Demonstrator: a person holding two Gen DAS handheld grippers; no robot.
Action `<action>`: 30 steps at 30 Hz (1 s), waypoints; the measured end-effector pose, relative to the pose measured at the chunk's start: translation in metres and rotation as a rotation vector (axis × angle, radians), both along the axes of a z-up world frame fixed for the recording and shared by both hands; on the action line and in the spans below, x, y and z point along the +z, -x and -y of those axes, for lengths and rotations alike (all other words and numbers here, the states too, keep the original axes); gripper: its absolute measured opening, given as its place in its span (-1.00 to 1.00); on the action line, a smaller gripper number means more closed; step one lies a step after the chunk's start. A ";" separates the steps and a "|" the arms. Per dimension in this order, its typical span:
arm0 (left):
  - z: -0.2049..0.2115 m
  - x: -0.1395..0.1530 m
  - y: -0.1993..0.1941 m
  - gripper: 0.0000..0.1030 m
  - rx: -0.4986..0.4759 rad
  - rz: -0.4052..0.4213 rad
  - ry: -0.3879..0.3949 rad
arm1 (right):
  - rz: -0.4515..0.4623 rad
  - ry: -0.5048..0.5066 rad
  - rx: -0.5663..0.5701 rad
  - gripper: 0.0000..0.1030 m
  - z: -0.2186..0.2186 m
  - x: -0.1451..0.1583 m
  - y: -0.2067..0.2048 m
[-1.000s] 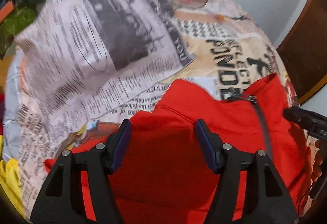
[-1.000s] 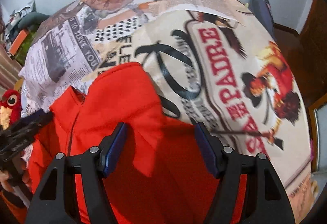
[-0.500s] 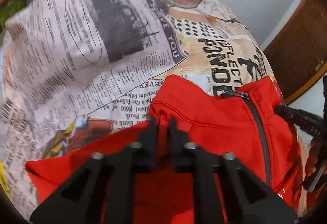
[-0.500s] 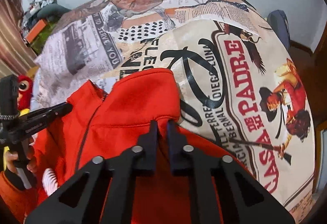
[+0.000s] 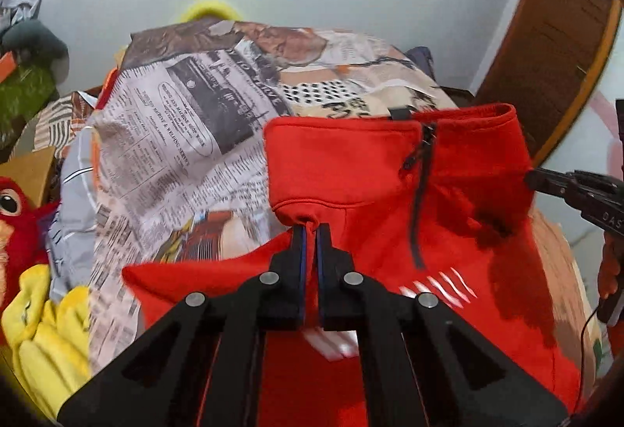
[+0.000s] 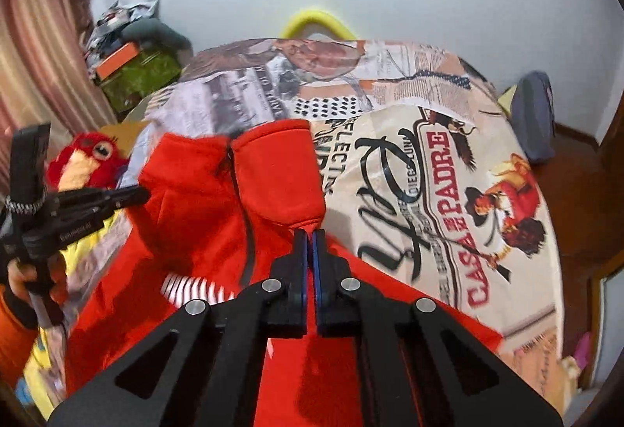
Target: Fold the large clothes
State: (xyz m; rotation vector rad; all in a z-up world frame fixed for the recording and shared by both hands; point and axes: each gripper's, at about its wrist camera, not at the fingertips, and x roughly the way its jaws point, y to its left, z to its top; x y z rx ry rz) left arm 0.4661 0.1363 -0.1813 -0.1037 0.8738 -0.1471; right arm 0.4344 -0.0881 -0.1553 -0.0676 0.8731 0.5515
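Left gripper [image 5: 309, 232]: jaws pressed together, pinching seam below collar of red jacket [image 5: 390, 169]. Collar stands just beyond tips, zipper [image 5: 419, 201] to right of them. Right gripper [image 6: 310, 236]: jaws pinching opposite collar seam; printed bedspread [image 6: 429, 193] beyond and right of tips.

Right tongs [image 6: 310, 232] pinching red jacket [image 6: 202, 216]

The red jacket [image 5: 390, 169]'s lower part runs off the bottom edge behind the black jaws in both views — its white stripes [image 5: 440, 282] smear into blur, and the bedspread [image 6: 429, 169] hides the bed beneath.
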 end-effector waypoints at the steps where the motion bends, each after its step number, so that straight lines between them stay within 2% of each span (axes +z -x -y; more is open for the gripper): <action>1: 0.004 0.003 0.010 -0.95 -0.012 0.000 -0.004 | 0.005 0.004 0.008 -0.98 0.001 0.003 0.011; 5: 0.026 0.007 0.053 -0.95 -0.060 -0.007 -0.041 | 0.000 -0.001 0.031 -0.98 0.008 0.008 0.044; 9: 0.040 0.001 0.088 -0.96 -0.075 -0.018 -0.046 | -0.034 -0.001 0.055 -0.98 0.012 0.001 0.071; 14: 0.056 -0.028 0.125 -1.00 -0.096 -0.070 -0.075 | -0.073 0.027 0.065 -0.98 0.014 -0.018 0.097; 22: 0.063 -0.075 0.155 -1.00 -0.087 -0.150 -0.130 | -0.103 0.039 0.040 -0.98 0.034 -0.034 0.132; 27: 0.055 -0.073 0.171 -0.98 -0.086 -0.159 -0.161 | -0.141 0.037 0.000 -0.96 0.049 -0.032 0.136; 30: 0.041 -0.066 0.178 -0.90 -0.047 -0.151 -0.153 | -0.174 0.010 -0.056 -0.88 0.059 -0.032 0.130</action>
